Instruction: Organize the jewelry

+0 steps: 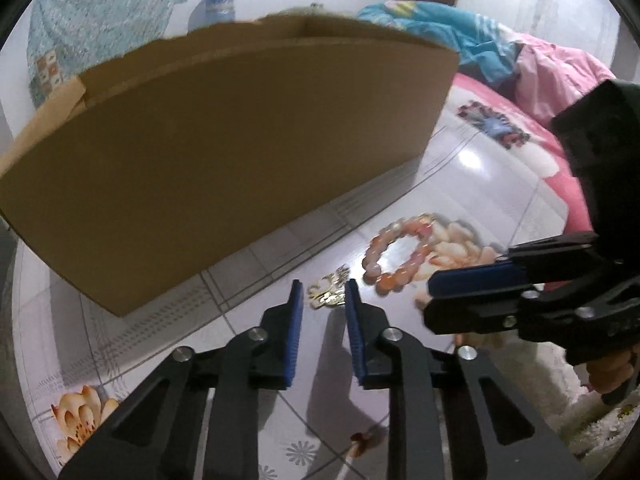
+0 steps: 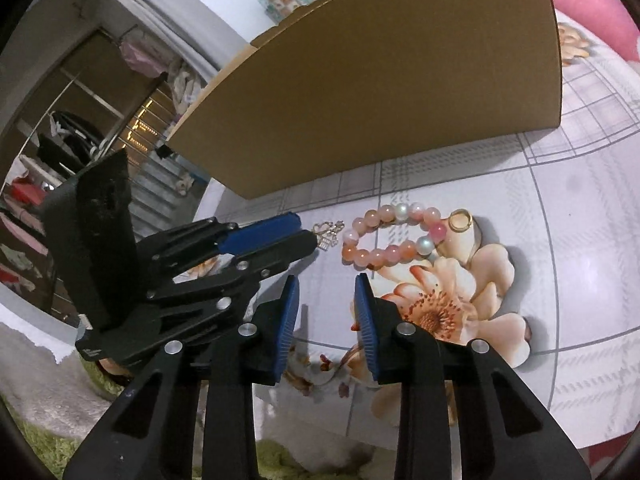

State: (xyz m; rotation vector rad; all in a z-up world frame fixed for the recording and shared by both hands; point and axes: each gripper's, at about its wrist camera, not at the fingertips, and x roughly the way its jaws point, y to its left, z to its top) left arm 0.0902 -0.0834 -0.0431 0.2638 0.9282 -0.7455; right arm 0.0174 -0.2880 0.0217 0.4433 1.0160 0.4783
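Observation:
A small gold charm [image 1: 326,295] lies on the flowered tabletop, right between the tips of my left gripper [image 1: 324,286]. Its blue pads stand a little apart on either side of it and do not press on it. From the right wrist view the same charm [image 2: 330,234] sits just past the left gripper [image 2: 308,233]. A peach and pink beaded bracelet [image 2: 390,236] lies to its right, with a gold ring [image 2: 460,220] at its far end. My right gripper [image 2: 328,280] is open and empty, short of the bracelet [image 1: 396,252]. It also enters from the right [image 1: 430,292].
A large cardboard box [image 1: 240,140] stands just behind the jewelry and blocks the far side [image 2: 380,80]. Pink and blue bedding [image 1: 540,80] is piled at the far right. The table's near edge [image 2: 304,436] drops to a green rug [image 2: 48,452].

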